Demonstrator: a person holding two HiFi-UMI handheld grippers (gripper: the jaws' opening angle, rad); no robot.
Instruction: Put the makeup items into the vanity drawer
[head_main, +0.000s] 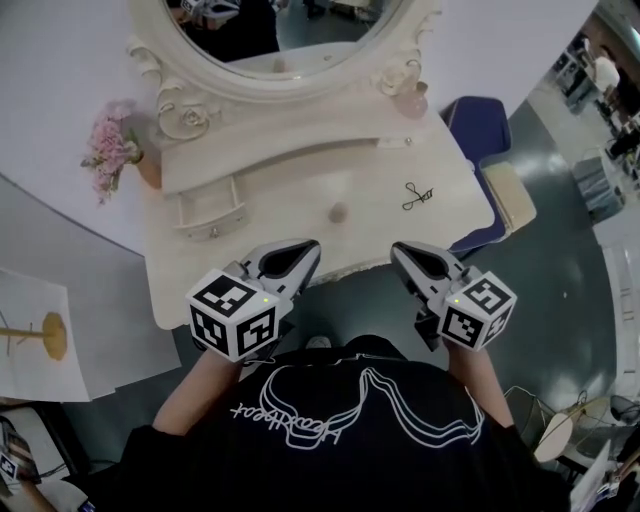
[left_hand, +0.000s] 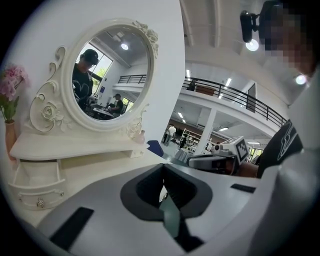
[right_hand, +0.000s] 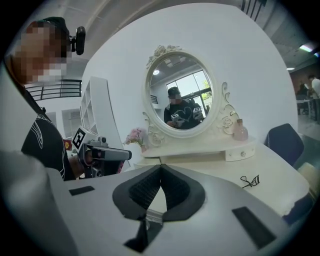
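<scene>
Vanity (head_main: 380, 225): a cream dressing table with an oval mirror (head_main: 285, 35) in a carved frame, which is serving as the reference point here. Eyelash curler (head_main: 418, 196): a black one is lying flat on the tabletop, below and to the right of the mirror, well apart from both tools. Small round beige item (head_main: 338, 212): it is sitting on the tabletop directly below the mirror, and what it is cannot be told. Small drawer (head_main: 210, 210): it is standing pulled out below the mirror's left side, with its knob facing the person. Pink bottle (head_main: 412, 100): it is standing on the raised shelf at the mirror's right foot. Pink flowers (head_main: 110, 145): they are standing in a vase to the left of the mirror. Blue chair (head_main: 480, 125): it is sitting to the right of the mirror, beyond the table's edge. Left gripper (head_main: 312, 245) and right gripper (head_main: 398, 250): both are hovering side by side over the table's near edge, below the mirror and pointing toward it; each one's jaws are pressing fully together with nothing between them
</scene>
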